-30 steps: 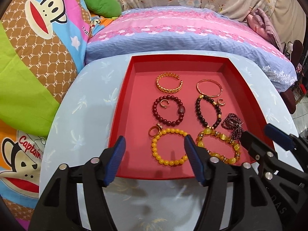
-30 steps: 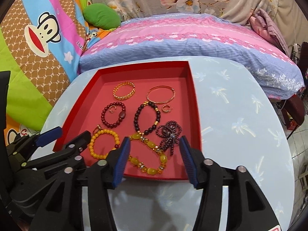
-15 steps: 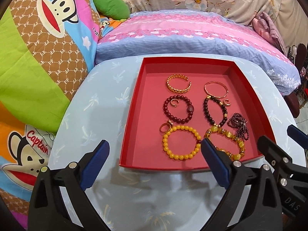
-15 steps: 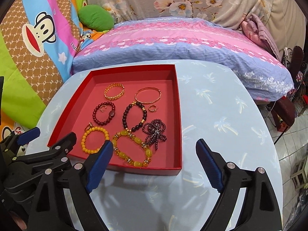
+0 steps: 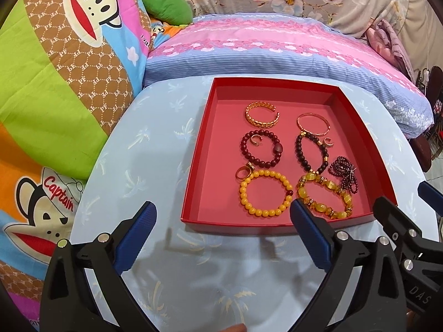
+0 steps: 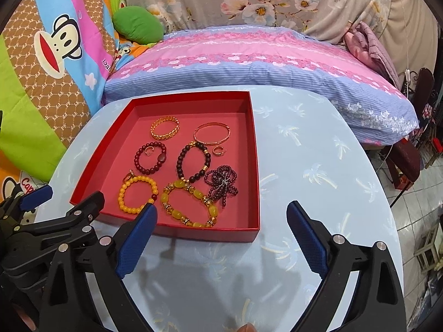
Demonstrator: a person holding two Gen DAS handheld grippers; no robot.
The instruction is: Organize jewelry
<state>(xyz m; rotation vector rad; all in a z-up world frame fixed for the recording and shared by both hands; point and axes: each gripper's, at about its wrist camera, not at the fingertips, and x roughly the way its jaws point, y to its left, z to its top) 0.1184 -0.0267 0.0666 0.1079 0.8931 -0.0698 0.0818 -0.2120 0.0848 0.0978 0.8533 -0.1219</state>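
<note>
Both the left gripper (image 5: 221,238) and the right gripper (image 6: 221,238) have just been opening, fingers released (nothing between), before the red tray (image 5: 198,171) of bracelets.

Jewelry lying flat in the red tray (image 5: 199,166) I'm looking into.

I'm seeing two gold bangles (image 5: 261,114) sitting toward the far edge, two dark beaded bracelets (image 5: 261,150) lying mid-tray with small gold rings (image 5: 243,172) beside them, and two yellow bead bracelets (image 5: 265,197) plus a bunched purple strand (image 5: 344,174) resting along the near edge.
</note>
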